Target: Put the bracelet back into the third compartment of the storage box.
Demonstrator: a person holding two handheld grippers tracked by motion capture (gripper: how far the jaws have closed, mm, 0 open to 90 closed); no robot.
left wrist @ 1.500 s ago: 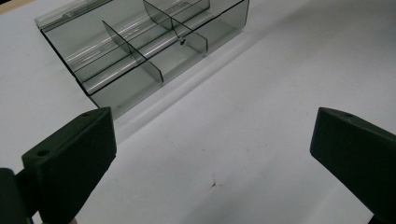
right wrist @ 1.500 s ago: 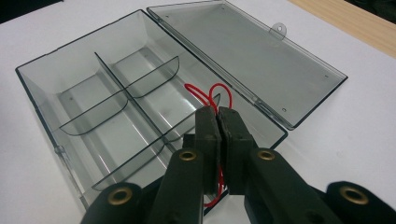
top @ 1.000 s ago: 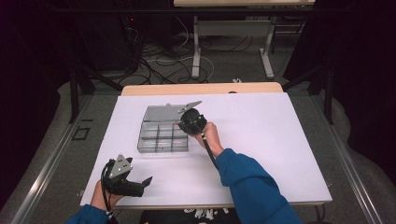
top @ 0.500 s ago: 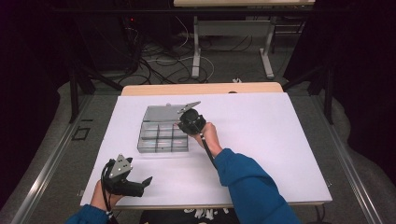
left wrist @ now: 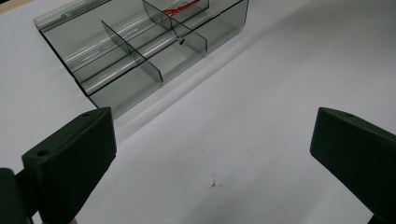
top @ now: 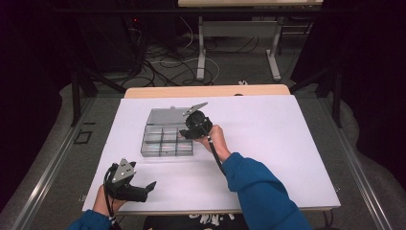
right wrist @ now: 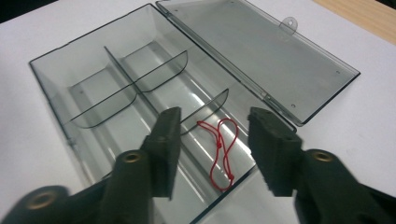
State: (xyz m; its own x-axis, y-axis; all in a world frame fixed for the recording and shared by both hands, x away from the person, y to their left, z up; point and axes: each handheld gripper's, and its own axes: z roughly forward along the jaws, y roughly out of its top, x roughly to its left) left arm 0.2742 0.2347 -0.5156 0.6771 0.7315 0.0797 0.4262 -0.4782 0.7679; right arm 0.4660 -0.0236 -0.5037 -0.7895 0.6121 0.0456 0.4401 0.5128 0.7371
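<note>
High view, L to R: left gripper [top: 151, 185] rests near the table's [top: 287, 143] front-left corner, jaws wide apart, holding nothing, prob just parked. Clear box [top: 165, 135] sits left of centre, lid back for access. Right gripper [right wrist: 210, 135] hovers over its right-end compartment, jaws part open w/ red string [right wrist: 222, 151] lying between, untouched.
</note>
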